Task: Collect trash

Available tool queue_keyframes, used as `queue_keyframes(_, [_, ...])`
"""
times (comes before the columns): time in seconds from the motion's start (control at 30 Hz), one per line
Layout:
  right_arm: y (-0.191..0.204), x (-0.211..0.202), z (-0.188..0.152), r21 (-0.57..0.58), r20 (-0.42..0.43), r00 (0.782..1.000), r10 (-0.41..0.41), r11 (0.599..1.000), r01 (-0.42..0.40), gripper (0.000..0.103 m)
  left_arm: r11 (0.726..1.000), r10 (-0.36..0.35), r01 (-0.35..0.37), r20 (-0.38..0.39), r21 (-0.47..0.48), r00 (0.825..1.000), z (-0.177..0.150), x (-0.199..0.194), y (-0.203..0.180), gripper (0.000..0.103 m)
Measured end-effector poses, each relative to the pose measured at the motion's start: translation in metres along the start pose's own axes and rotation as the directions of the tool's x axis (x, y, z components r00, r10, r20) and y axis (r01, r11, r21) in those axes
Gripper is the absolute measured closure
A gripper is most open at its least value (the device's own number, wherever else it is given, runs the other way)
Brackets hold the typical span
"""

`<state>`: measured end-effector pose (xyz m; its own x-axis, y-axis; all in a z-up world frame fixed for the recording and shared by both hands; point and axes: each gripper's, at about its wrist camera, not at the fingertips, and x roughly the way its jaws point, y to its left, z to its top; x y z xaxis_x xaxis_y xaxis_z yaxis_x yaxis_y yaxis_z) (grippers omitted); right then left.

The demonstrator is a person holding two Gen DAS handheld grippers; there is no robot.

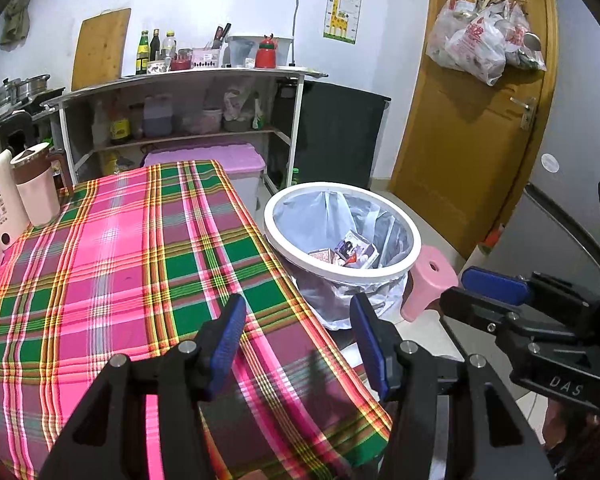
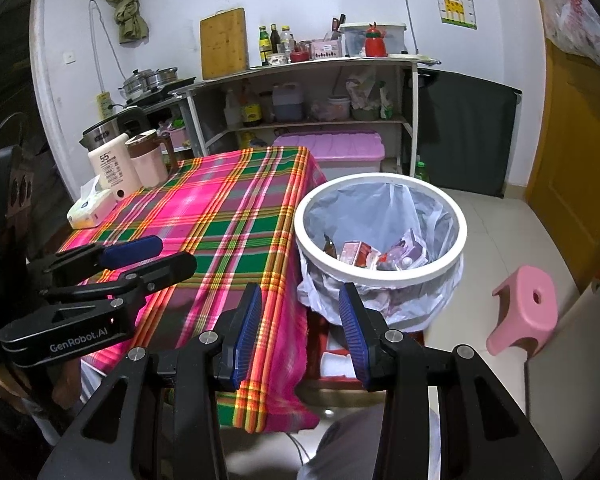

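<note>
Left tool (image 1: 298, 340): released, gripping nothing, over the plaid surface (image 1: 120, 264).
Right tool (image 2: 300, 334): released, nothing held.
Trash (image 2: 380, 258): already lay inside the bin (image 2: 380, 276) (ahead-right; right tool nearer).

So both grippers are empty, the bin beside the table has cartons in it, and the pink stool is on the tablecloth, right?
Not quite. The pink stool stands on the floor, past the bin, not on the tablecloth; the right wrist view shows it. The rest holds: left gripper and right gripper are empty, with cartons in the bin.
</note>
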<state>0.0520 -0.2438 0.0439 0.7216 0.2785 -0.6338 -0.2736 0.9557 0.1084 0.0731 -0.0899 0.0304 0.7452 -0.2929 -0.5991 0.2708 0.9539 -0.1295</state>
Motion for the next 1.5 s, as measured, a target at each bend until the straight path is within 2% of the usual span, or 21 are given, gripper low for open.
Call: queue_keyframes(1.5, [0.0059, -0.0004, -0.0034, -0.005, -0.006, 1.000, 0.002, 1.000, -0.002, 0.062, 1.000, 0.013, -0.013, -0.003, 0.003, 1.000, -0.0044, -0.0045, -0.0006, 0.047])
